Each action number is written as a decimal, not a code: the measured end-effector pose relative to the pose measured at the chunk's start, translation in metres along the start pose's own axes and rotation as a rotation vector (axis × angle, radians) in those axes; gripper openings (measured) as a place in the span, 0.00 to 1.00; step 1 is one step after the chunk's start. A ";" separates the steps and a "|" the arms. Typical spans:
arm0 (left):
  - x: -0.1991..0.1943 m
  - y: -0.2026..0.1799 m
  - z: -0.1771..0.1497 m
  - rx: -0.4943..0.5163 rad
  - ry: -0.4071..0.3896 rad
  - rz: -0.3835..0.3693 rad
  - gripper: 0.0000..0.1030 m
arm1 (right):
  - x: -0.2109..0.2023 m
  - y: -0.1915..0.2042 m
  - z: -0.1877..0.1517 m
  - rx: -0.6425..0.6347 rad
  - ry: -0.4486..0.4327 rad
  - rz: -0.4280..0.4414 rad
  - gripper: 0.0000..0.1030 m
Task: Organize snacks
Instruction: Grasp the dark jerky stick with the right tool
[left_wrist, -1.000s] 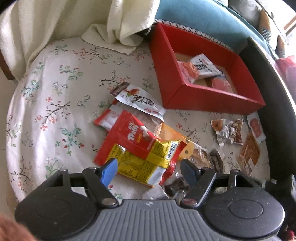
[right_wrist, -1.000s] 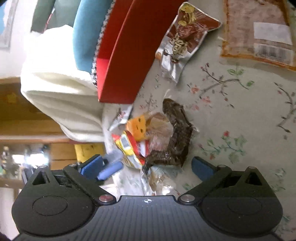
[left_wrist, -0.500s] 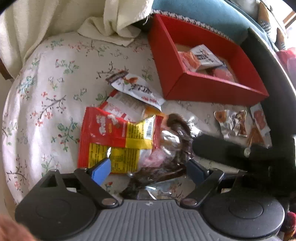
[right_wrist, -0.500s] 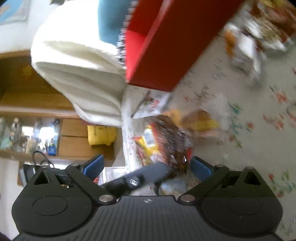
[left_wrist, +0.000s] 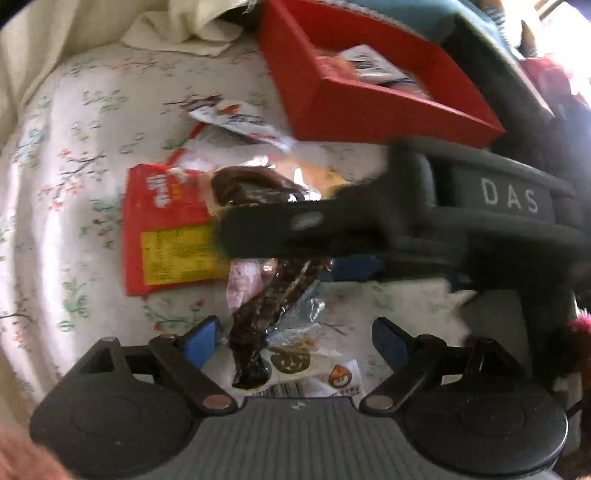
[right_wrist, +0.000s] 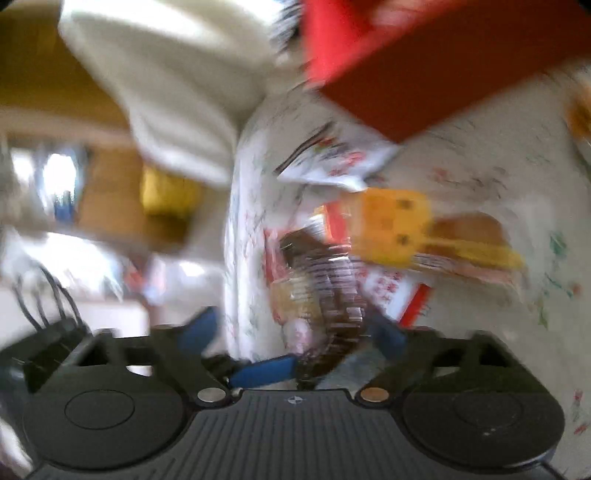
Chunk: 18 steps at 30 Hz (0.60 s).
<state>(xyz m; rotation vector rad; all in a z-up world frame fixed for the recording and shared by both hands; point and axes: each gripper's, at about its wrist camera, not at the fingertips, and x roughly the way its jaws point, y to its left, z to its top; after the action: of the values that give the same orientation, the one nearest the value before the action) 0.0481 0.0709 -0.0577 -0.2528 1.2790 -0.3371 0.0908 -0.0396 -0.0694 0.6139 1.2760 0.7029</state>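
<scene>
Floral-printed cloth surface (left_wrist: 74, 177) is carrying our clutter. We are keeping the left claw (left_wrist: 291, 341) spread around a dark jerky-like clear packet (left_wrist: 258, 314); the right claw (right_wrist: 295, 332), apart, is crowding in and risking collision, short of the red cardboard box (left_wrist: 369, 107).

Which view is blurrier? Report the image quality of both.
Right wrist: heavy motion blur smears the red box and snack packets. Left wrist: sharper; the dark snack packet is readable, with bright washed-out patches on the floral cloth and fisheye bending at the edges.
</scene>
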 end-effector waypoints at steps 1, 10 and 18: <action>-0.004 0.001 0.000 0.002 -0.019 -0.006 0.79 | 0.003 0.010 0.001 -0.061 0.019 -0.041 0.91; -0.010 0.005 -0.006 -0.009 -0.015 -0.013 0.78 | -0.010 0.005 -0.001 -0.081 0.075 -0.083 0.36; 0.002 -0.016 -0.009 0.077 0.032 -0.051 0.75 | -0.017 -0.009 -0.017 -0.001 0.108 0.208 0.55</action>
<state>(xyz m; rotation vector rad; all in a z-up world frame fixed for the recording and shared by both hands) 0.0384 0.0551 -0.0557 -0.2149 1.2893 -0.4345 0.0725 -0.0576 -0.0691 0.7227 1.3231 0.9183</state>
